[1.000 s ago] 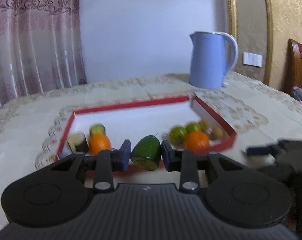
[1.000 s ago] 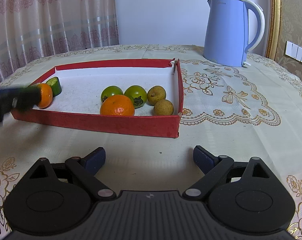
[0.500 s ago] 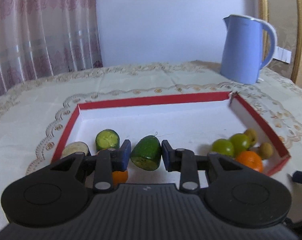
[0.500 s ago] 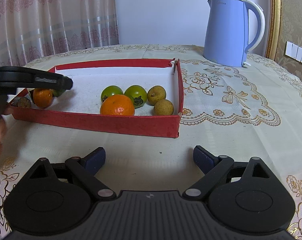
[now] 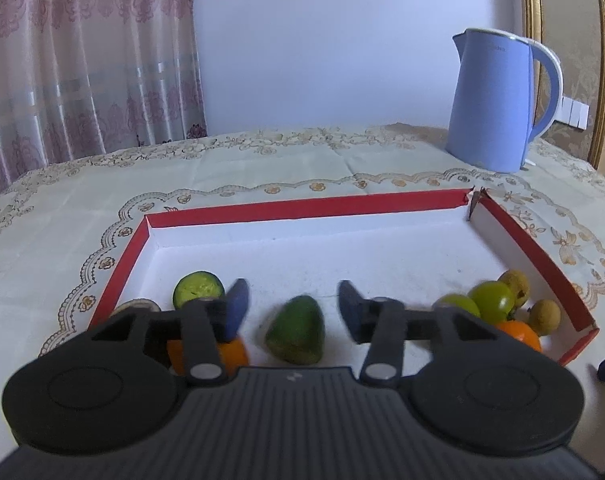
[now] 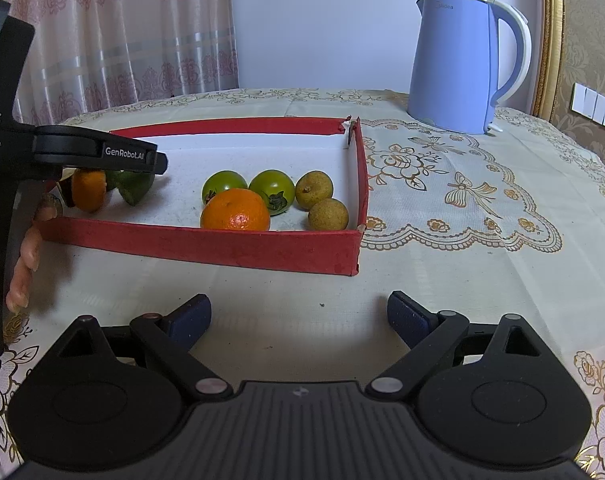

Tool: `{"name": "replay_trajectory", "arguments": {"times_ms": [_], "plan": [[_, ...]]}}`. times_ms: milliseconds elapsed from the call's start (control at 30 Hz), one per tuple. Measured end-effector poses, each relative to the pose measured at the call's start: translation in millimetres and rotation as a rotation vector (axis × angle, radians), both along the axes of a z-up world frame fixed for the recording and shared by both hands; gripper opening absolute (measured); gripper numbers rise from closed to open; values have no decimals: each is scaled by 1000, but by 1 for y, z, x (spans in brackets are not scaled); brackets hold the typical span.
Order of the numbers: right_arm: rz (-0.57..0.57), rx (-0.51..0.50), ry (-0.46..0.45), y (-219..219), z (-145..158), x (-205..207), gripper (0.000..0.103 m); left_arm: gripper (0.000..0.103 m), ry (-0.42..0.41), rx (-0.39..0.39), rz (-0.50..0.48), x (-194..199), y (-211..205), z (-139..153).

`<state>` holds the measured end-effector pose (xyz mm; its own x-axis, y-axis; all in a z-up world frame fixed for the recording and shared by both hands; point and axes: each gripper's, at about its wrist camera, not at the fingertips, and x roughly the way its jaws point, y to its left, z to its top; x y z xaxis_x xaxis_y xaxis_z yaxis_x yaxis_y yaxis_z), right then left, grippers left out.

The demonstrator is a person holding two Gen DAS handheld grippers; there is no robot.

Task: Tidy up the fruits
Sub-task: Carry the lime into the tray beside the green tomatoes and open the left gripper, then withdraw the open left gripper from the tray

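The green fruit piece (image 5: 296, 330) lies on the white floor of the red tray (image 5: 302, 206), between the pads of the left gripper (image 5: 290, 312), whose jaws have just been opening; the pads now stand clear of it on both sides, so it is released, not held. Just beside it on the left sits an orange (image 5: 226, 354), half hidden under the left finger, with a cut green piece (image 5: 198, 289) behind that. To leave the fruit well placed, I'd say the hand should back straight out along the line of the fingers, without swinging sideways, since a pad could nudge the piece or the orange next to it. The right gripper (image 6: 298, 318) rests low over the tablecloth in front of the tray, jaws wide apart and empty. Further right in the tray huddle another orange (image 6: 235, 210), two green fruits (image 6: 272, 190) and two small brownish ones (image 6: 328, 214). Beyond the tray stands a blue kettle (image 5: 498, 104).
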<state>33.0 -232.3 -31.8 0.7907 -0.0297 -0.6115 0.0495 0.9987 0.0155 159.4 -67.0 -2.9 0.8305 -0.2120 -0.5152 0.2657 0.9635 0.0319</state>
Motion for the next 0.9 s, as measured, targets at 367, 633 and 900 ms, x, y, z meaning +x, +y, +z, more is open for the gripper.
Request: {"name": "replay_trajectory", "arguments": {"times_ms": [367, 633, 900], "plan": [[0, -1, 0, 0, 0, 0, 96, 81, -29, -21, 24, -22, 8, 5], [0, -2, 0, 0, 0, 0, 96, 82, -24, -50, 14, -44, 16, 12], [0, -4, -2, 1, 0, 0, 96, 95, -59, -36, 80, -89, 31, 24]]}}
